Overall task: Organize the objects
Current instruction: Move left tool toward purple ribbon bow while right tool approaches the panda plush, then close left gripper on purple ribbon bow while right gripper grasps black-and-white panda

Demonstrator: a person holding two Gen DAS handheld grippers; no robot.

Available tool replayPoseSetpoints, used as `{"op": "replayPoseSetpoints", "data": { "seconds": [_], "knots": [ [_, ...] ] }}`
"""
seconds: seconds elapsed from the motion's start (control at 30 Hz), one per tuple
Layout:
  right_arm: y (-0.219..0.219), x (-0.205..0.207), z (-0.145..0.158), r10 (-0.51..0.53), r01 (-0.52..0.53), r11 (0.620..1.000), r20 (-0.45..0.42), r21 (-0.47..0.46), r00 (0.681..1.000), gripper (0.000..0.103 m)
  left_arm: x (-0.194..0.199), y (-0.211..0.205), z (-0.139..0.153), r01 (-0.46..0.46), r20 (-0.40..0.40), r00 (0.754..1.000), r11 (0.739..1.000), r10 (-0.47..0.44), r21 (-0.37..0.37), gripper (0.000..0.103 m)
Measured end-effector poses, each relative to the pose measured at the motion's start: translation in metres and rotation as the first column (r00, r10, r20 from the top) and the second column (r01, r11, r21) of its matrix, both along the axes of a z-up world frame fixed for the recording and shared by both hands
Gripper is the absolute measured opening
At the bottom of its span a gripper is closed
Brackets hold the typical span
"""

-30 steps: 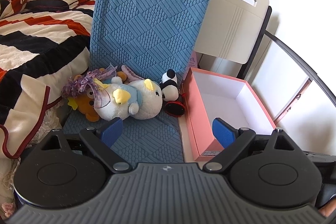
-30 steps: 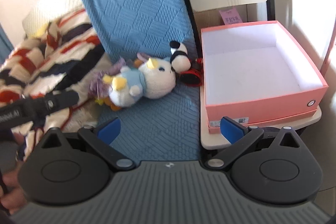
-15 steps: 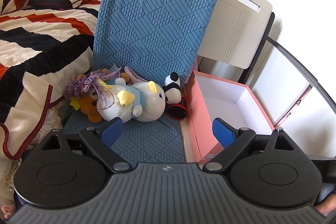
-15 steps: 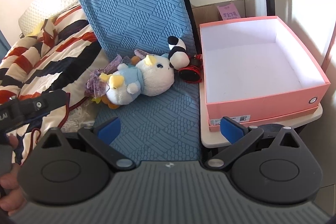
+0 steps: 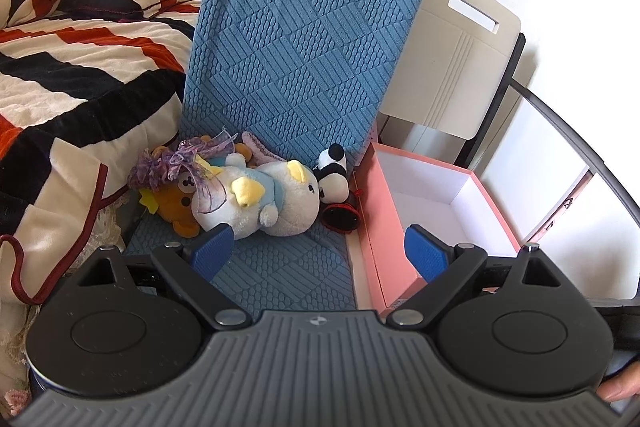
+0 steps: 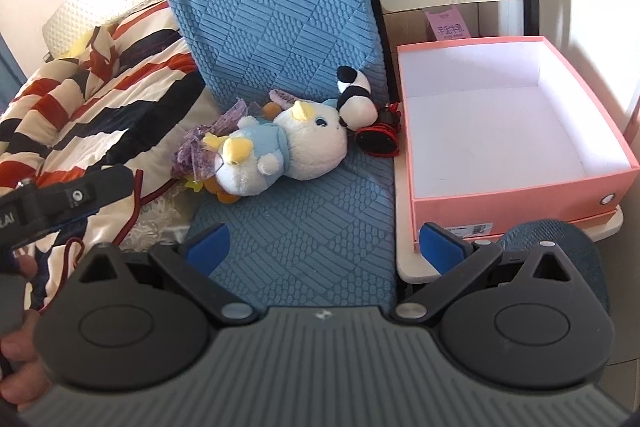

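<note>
A pile of plush toys lies on a blue cushioned seat (image 5: 280, 279): a white-and-blue penguin (image 5: 260, 203) (image 6: 280, 151), a small panda (image 5: 334, 175) (image 6: 356, 99), a brown bear (image 5: 180, 203) under purple ribbon (image 5: 172, 163), and a round red-and-black item (image 5: 340, 221) (image 6: 378, 139). An empty pink box (image 5: 432, 199) (image 6: 512, 131) stands to the right of the seat. My left gripper (image 5: 320, 255) is open and empty, in front of the toys. My right gripper (image 6: 324, 247) is open and empty, over the seat's front.
A striped blanket (image 5: 72, 67) covers the bed on the left. The blue seat back (image 5: 304, 47) rises behind the toys. A beige chair back (image 5: 452, 63) stands behind the box. The box rests on a beige surface (image 6: 416, 263). The left gripper's body (image 6: 60, 199) shows in the right wrist view.
Both views have drawn back and shifted a little, so the toys and box sit slightly farther off. Nothing on the seat has moved. Both grippers stay open.
</note>
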State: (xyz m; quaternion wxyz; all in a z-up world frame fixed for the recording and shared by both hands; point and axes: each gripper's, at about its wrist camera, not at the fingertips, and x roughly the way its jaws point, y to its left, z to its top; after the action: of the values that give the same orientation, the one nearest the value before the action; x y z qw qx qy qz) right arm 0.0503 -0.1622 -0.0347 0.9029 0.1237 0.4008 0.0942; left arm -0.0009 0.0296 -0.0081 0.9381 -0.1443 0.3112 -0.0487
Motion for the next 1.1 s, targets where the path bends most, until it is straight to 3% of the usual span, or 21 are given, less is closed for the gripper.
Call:
{"op": "replayPoseSetpoints", "data": {
  "seconds": [0.63, 1.1],
  "knots": [
    [-0.004, 0.033, -0.019, -0.001, 0.001, 1.000, 0.009, 0.001, 1.000, 0.103, 0.034, 0.003, -0.012, -0.020, -0.011, 1.000, 1.000, 0.021, 0.019, 0.095],
    [0.018, 0.082, -0.055, 0.072, -0.070, 0.997, 0.050, -0.040, 0.996, 0.103, 0.078, 0.037, -0.054, -0.168, -0.023, 0.985, 0.984, 0.170, 0.067, 0.095]
  ]
}}
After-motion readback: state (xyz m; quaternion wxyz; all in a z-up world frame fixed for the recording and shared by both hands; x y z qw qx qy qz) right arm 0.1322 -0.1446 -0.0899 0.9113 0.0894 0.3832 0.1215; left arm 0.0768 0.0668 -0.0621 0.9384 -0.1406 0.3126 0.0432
